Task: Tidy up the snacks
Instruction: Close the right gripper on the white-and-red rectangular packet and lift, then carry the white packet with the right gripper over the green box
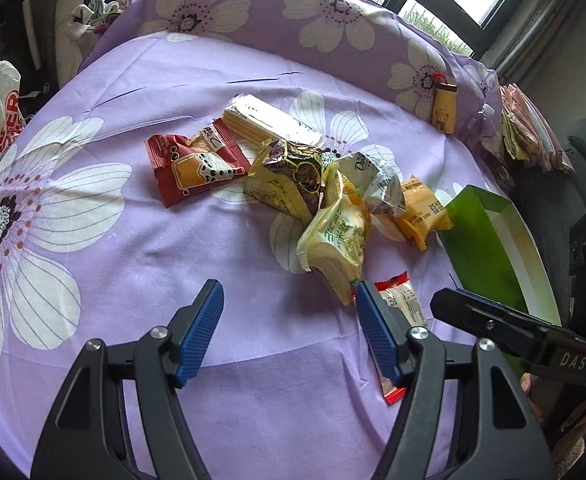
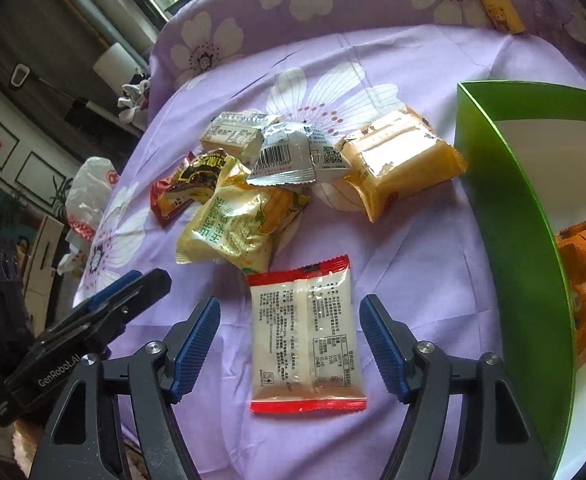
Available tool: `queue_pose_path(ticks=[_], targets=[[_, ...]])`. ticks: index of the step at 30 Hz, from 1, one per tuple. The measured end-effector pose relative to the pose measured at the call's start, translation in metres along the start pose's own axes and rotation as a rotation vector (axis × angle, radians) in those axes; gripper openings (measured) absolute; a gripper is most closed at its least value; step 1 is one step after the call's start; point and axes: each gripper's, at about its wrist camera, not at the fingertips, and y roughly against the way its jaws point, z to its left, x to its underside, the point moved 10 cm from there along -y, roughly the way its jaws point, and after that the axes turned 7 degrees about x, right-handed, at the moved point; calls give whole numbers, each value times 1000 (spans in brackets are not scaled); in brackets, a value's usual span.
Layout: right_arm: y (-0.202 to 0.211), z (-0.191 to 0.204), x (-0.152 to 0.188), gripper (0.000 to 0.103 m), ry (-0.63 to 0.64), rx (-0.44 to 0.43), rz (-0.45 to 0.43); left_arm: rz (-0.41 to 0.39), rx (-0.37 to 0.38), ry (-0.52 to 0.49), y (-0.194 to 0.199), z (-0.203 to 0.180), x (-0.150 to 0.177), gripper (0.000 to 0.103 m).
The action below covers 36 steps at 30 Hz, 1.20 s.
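- Your right gripper [image 2: 289, 344] hangs released over the white, red-ended plastic snack packet [image 2: 307, 338]; the packet lies flat on the purple flowered cloth [image 2: 433, 280], between the pads, neither pad touching it.
- Your left gripper [image 1: 289, 330] is open on nothing, cloth below it.
- Green cardboard box [image 2: 513, 208] stands to the right claw's right, an orange packet [image 2: 585, 300] already inside.
- Step, I'd say: picking this packet. Next: lower, close across its width, carry it right into the box.
- Remaining snack pile [image 2: 249, 184] sits ahead of the claw.
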Motion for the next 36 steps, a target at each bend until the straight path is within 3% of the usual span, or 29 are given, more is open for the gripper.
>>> queue_pose_path(ticks=[7, 10, 14, 19, 28, 33, 36], targets=[[-6, -11, 3, 80, -86, -23, 45, 86, 111, -28, -17, -30, 18, 68], [-14, -9, 7, 80, -108, -55, 76, 115, 119, -32, -25, -39, 25, 59], [-22, -10, 11, 80, -179, -111, 113, 168, 192, -25, -33, -56, 38, 54], [-25, -9, 14, 79, -176, -111, 118, 197, 184, -40, -45, -63, 48, 46], [-17, 4, 12, 75, -116, -104, 89, 120, 188, -22, -34, -68, 34, 45], [20, 4, -5, 75, -113, -130, -30, 3, 206, -105, -10, -101, 11, 45], [50, -1, -15, 75, -112, -117, -126, -62, 203, -209, 2, -129, 0, 45]])
